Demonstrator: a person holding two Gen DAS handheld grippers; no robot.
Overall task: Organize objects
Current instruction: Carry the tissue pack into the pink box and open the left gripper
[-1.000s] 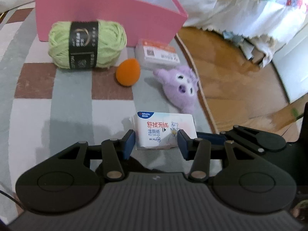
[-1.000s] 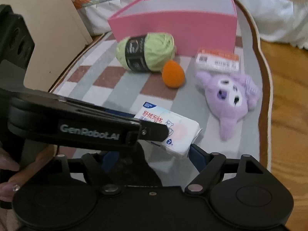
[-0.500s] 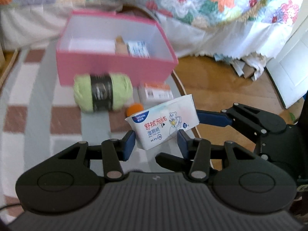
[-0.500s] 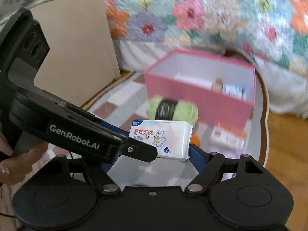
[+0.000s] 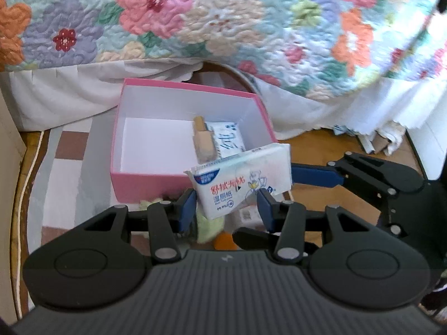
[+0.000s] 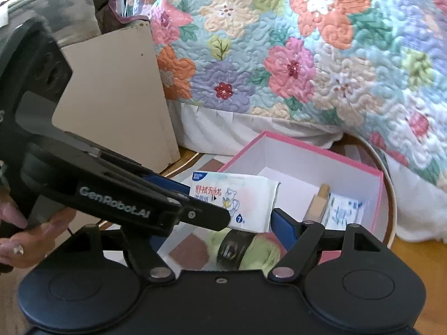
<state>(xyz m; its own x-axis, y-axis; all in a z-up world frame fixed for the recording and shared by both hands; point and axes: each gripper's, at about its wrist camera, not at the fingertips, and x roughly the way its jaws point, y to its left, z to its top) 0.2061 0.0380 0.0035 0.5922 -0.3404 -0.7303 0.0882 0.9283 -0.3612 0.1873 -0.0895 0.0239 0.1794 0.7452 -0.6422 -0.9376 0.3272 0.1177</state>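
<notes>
1. The left tongs (image 5: 226, 206) pinch a white wet-wipe pack (image 5: 241, 180) across its lower end, and the pack hangs tilted in the air just in front of the pink box (image 5: 145, 180).
2. The right tongs (image 6: 251, 220) reach in from the side. One blue finger (image 6: 282, 224) lies against the pack's end, and the other is hidden behind the left tool's arm. Their jaws have just been closing with the pack between them. I cannot tell whether they press on it.
3. The pink box is open on a checked rug (image 5: 69, 167) on the floor beside a bed with a floral quilt (image 5: 223, 19). Inside, at its right, lie a small tan bottle (image 5: 202, 141) and a white packet (image 5: 227, 139).
4. Below the pack, partly hidden, lie a ball of green yarn (image 6: 251, 248) and something orange (image 5: 223, 241), possibly a sponge.
5. A person's hand (image 6: 25, 240) grips the left tool's handle.
</notes>
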